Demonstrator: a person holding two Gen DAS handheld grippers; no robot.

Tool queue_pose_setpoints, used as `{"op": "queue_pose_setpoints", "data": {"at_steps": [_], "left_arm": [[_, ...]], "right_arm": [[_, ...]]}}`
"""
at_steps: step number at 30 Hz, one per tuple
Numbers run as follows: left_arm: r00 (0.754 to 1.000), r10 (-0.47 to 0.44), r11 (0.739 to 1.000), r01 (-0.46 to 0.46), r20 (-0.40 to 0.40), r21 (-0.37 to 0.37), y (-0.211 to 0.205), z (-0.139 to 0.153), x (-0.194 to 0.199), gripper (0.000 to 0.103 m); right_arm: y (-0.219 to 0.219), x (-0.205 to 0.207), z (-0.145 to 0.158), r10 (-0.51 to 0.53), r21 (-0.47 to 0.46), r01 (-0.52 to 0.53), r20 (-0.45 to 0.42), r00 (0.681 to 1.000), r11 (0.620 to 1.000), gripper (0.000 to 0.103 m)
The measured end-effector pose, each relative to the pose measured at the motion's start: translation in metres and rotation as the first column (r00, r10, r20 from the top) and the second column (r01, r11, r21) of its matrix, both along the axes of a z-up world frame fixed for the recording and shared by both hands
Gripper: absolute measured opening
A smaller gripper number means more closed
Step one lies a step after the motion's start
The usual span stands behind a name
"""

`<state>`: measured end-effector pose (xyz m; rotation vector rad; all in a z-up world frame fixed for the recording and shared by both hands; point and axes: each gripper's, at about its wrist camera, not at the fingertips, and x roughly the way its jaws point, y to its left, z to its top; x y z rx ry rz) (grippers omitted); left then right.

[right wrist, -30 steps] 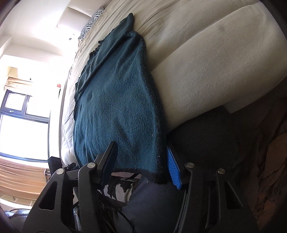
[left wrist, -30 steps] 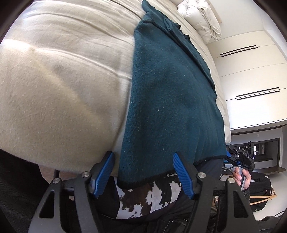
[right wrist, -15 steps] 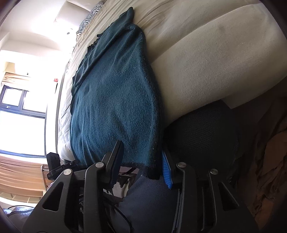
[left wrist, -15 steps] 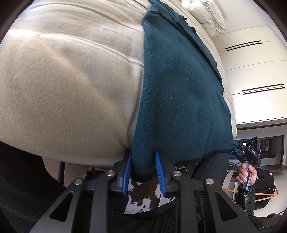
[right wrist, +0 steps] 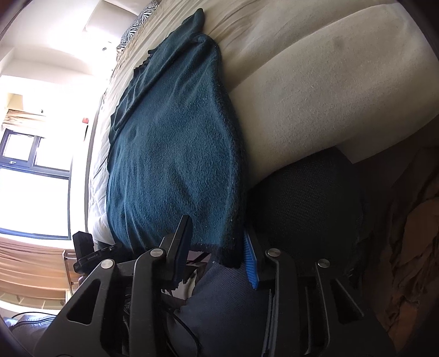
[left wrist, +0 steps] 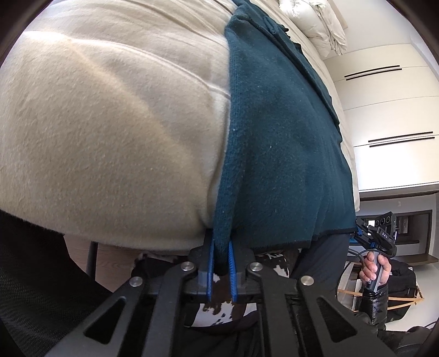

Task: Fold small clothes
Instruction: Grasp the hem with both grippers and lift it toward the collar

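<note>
A dark teal fleece garment (left wrist: 279,131) lies spread on the beige bed (left wrist: 109,123), and its hem hangs over the near edge. My left gripper (left wrist: 221,258) is shut on the hem's left corner, with the cloth pinched between the blue pads. In the right wrist view the same garment (right wrist: 170,153) hangs with its right corner between the jaws of my right gripper (right wrist: 216,228). Those jaws are closing. A gap remains, and only the blue pad (right wrist: 249,255) lies against the cloth's edge.
A white duvet (left wrist: 315,24) is bunched at the bed's far end, beside white wardrobe doors (left wrist: 389,109). A person's hand (left wrist: 376,266) holds the other gripper's handle. A black mesh chair (right wrist: 310,197) stands beside the bed, and a bright window (right wrist: 33,192) is at the left.
The left jaws have closed from wide open onto the hem's left corner. The right jaws have narrowed around the right corner. The garment lies as before.
</note>
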<state>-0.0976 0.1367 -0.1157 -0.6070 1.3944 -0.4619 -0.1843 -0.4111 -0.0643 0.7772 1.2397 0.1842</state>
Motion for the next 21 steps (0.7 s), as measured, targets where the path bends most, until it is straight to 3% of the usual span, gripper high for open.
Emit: {"op": "queue_pose_setpoints", "data": {"at_steps": [7,14,21], "left_arm": [[0.999,-0.003,1.0,0.004,0.038,-0.016,0.0,0.008,-0.002,0.007],[0.995,0.018,0.994,-0.007,0.103,-0.106,0.004,0.027,0.004,0.007],[0.987,0.064,0.972,-0.029,0.144,-0.232,0.006,0.045,0.011,0.007]], "right_arm": [[-0.001,-0.003,0.0,0.007,-0.023,-0.007,-0.005,1.0,1.0,0.012],[0.001,-0.003,0.012,0.019,-0.016,-0.018,0.034,0.999,1.0,0.008],[0.004,0.003,0.032,0.002,0.026,-0.006,0.123,0.992,1.0,0.008]]}}
